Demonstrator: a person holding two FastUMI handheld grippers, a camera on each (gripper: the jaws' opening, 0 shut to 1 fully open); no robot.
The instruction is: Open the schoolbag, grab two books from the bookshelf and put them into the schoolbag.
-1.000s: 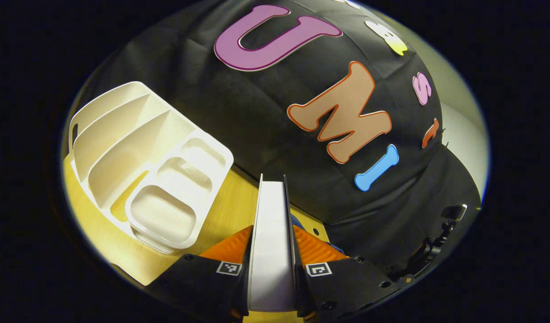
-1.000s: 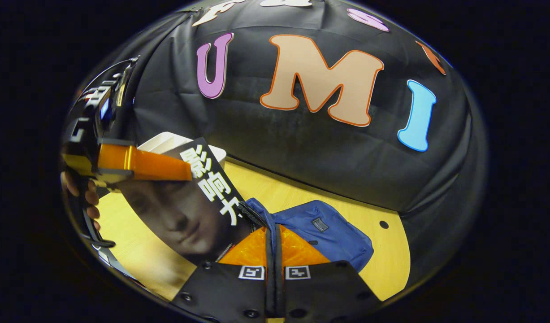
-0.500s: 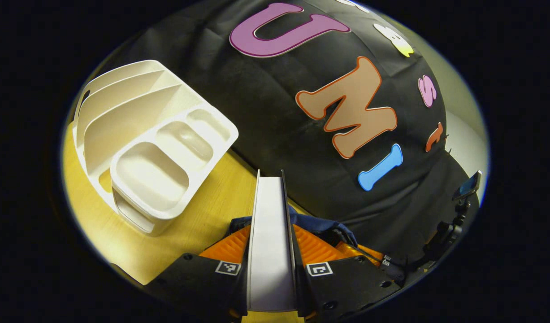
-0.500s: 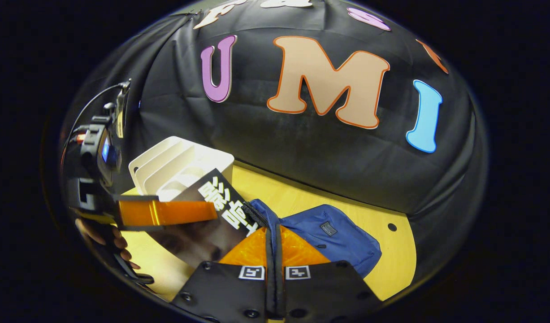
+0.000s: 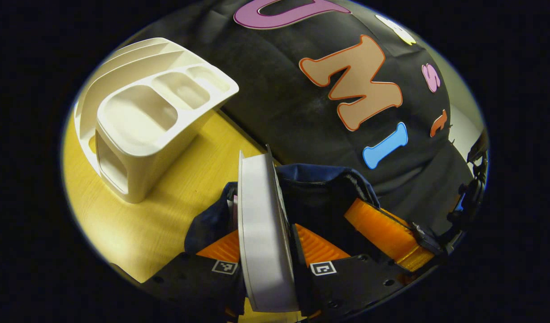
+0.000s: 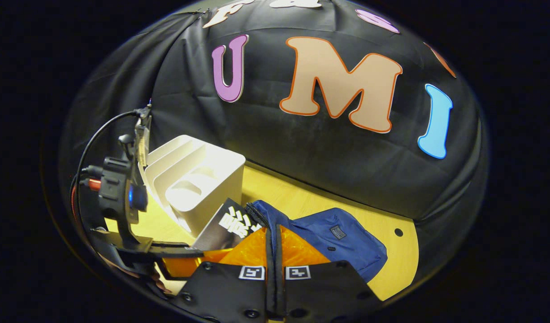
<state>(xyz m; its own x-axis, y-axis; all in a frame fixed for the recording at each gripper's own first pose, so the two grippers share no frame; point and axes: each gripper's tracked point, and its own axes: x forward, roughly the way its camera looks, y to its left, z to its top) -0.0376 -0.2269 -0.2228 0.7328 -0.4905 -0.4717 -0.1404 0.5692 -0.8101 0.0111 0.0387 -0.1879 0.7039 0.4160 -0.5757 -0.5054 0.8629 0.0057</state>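
Observation:
My left gripper (image 5: 266, 235) is shut on a book (image 5: 262, 211), held edge-on with its white pages toward the camera. The book's far end dips into the open mouth of the dark blue schoolbag (image 5: 322, 186). My right gripper (image 6: 272, 235) is shut on the schoolbag's (image 6: 342, 240) zipped rim and holds it up. In the right gripper view the book's black cover (image 6: 227, 224) slants down into the bag, with the left gripper (image 6: 180, 253) low on the left. In the left gripper view one of the right gripper's fingers (image 5: 382, 224) reaches in at the bag's right rim.
The white bookshelf (image 5: 149, 121) (image 6: 196, 179) stands on the yellow wooden table (image 5: 167, 211), left of the bag and near the black cloth wall. A cable loops up from the left gripper's body (image 6: 118, 193). The table (image 6: 391, 264) has a small hole right of the bag.
The left gripper has come down and tipped forward, bringing the book from above the table into the schoolbag's mouth. The right gripper has kept its hold on the bag's rim.

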